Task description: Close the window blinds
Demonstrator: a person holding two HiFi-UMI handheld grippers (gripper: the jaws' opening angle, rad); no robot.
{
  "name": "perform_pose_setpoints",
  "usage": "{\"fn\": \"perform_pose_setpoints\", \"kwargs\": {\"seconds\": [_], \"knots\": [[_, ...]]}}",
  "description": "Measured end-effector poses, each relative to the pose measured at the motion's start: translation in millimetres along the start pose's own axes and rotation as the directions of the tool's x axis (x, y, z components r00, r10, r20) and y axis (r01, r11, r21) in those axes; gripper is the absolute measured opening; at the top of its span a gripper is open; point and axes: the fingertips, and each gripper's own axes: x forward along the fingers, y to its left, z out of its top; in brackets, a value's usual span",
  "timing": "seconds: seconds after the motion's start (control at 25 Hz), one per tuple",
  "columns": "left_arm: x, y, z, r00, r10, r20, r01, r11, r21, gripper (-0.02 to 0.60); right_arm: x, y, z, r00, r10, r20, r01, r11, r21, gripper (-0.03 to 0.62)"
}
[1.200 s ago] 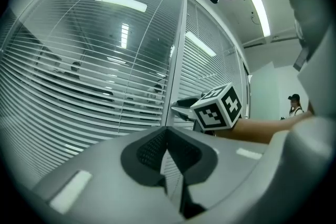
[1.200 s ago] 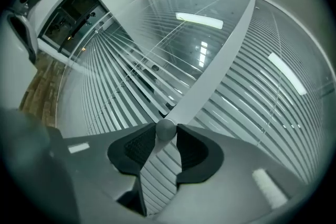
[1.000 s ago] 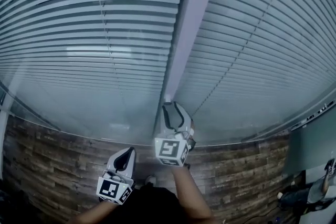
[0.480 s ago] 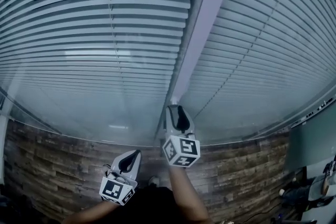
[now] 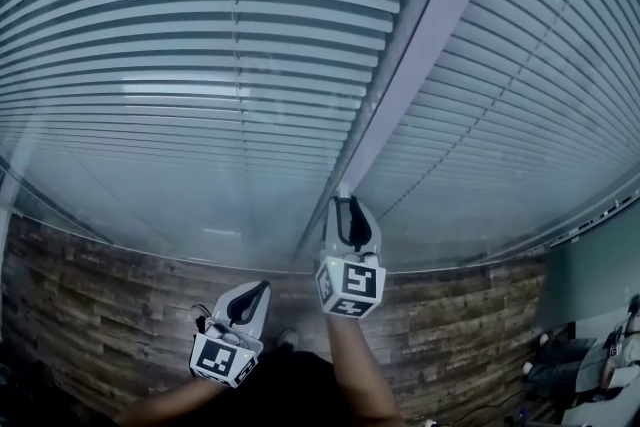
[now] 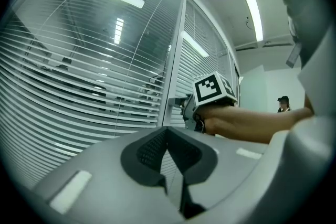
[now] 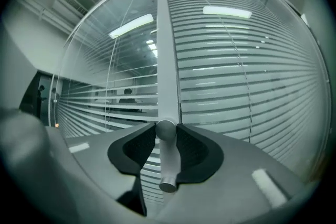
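Observation:
White slatted blinds (image 5: pixel 200 45) hang behind glass on both sides of a pale upright frame post (image 5: pixel 400 105), with slats on the left still showing dark gaps. A silver turning handle (image 7: pixel 167 157) sticks out from the post (image 7: pixel 167 60). My right gripper (image 5: pixel 345 203) points at the post and has just been closing; its pads (image 7: pixel 140 147) now press on the handle's round end from both sides. My left gripper (image 5: pixel 262 287) hovers lower left of it, away from the glass, shut and holding nothing. In the left gripper view my left gripper (image 6: pixel 167 131) looks toward my right gripper (image 6: pixel 185 110).
A dark wood-plank floor (image 5: pixel 100 315) runs along the foot of the glass. A grey-green panel (image 5: pixel 600 275) and some clutter (image 5: pixel 590 365) stand at the right. A person (image 6: pixel 283 104) stands far off on the right.
My right gripper has rolled about its own axis on the handle, its marker cube showing a different face. The left gripper has hardly moved.

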Motion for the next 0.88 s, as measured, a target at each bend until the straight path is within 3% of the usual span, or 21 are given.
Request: {"fn": "perform_pose_setpoints", "kwargs": {"seconds": [0.16, 0.28, 0.52, 0.76, 0.88], "knots": [[2.6, -3.1, -1.3, 1.000, -0.003, 0.006, 0.003, 1.000, 0.005, 0.000, 0.0, 2.7, -1.3, 1.000, -0.004, -0.009, 0.002, 0.985, -0.174, 0.128], [4.9, -4.6, -12.9, 1.000, 0.000, 0.002, 0.000, 1.000, 0.004, 0.000, 2.0, 3.9, -13.1, 1.000, -0.009, -0.028, 0.000, 0.955, -0.296, 0.127], [7.0, -4.2, -13.6, 1.000, 0.011, 0.012, -0.011, 1.000, 0.003, 0.000, 3.3, 6.5, -16.9, 0.998, -0.046, -0.039, 0.018, 0.845, -0.535, 0.127], [9.6, -8.0, -9.9, 1.000, 0.009, 0.024, -0.010, 1.000, 0.009, 0.000, 1.6, 9.2, -17.0, 0.997, -0.055, -0.049, 0.008, 0.743, -0.670, 0.127], [13.4, -9.4, -4.3, 1.000, 0.004, 0.024, -0.004, 1.000, 0.014, 0.000, 2.8, 9.0, -12.8, 0.998, -0.040, -0.057, -0.009, 0.731, -0.683, 0.127]]}}
